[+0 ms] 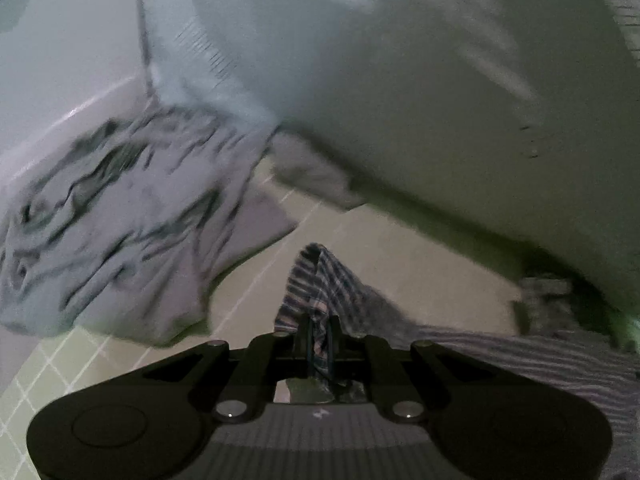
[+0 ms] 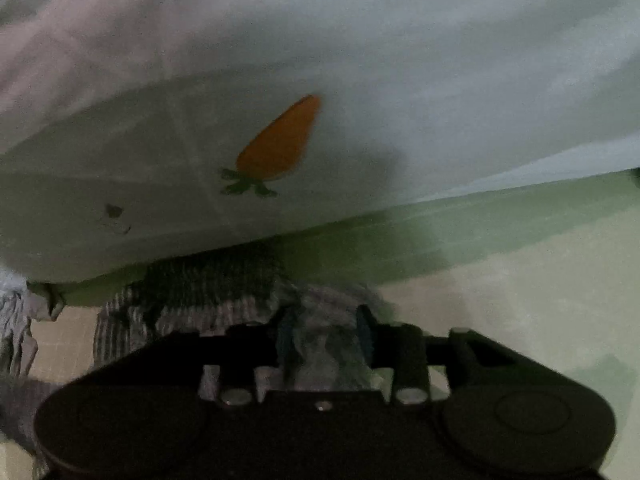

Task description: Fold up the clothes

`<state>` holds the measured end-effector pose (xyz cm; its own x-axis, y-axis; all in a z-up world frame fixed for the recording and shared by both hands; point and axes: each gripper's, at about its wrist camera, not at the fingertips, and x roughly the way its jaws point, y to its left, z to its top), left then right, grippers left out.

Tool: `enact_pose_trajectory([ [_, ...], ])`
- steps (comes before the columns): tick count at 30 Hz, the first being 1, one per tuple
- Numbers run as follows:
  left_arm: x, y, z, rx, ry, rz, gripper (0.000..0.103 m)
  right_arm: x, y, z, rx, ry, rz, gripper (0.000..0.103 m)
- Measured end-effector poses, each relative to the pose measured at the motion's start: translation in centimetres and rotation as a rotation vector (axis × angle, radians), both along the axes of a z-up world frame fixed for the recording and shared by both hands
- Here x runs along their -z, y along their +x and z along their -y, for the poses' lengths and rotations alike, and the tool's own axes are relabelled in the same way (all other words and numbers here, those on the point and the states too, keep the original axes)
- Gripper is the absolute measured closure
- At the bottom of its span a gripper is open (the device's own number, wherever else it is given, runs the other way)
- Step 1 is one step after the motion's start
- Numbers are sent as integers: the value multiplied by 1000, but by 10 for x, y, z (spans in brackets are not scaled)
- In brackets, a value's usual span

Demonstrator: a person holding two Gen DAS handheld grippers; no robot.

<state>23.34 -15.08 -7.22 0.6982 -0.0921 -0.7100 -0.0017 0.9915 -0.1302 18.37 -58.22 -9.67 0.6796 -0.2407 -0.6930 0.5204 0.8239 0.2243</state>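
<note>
**Striped garment held at one end, loose at the other**

While you lay the striped garment [image 1: 320, 280] down on the green gridded mat [image 1: 400, 248], it looks like the placing stage of a fold. At the far left, a crumpled grey cloth with dark streaks [image 1: 120, 220] sits bunched and soft on the mat. Your left gripper [image 1: 318, 328] has its fingers together, clamped on a peaked tuft of the thin striped fabric. Behind everything, a broad white sheet with a carrot print [image 2: 276, 140] hangs smooth over the far edge. Your right gripper [image 2: 324, 332] has its fingers apart, with fuzzy striped cloth lying slack between them; blur hides whether the pads touch it. Next, probably let go on the left as well, then smooth the ridged cloth flat before taking new corners.
</note>
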Motion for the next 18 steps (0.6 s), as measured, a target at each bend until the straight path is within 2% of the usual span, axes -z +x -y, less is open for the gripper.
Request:
enact_pose_trajectory([
  [3, -19, -22, 26, 81, -11, 45, 96, -7, -45, -10, 32, -49, -25, 60],
  [9, -42, -89, 77, 267, -33, 90, 96, -9, -148, -36, 80, -43, -59, 59],
  [13, -37, -142, 101, 378, -31, 55, 98, -1, -203, -45, 118, -9, -81, 57],
  [18, -15, -207, 119, 489, -4, -34, 99, 12, -251, -61, 146, 3, -111, 49],
])
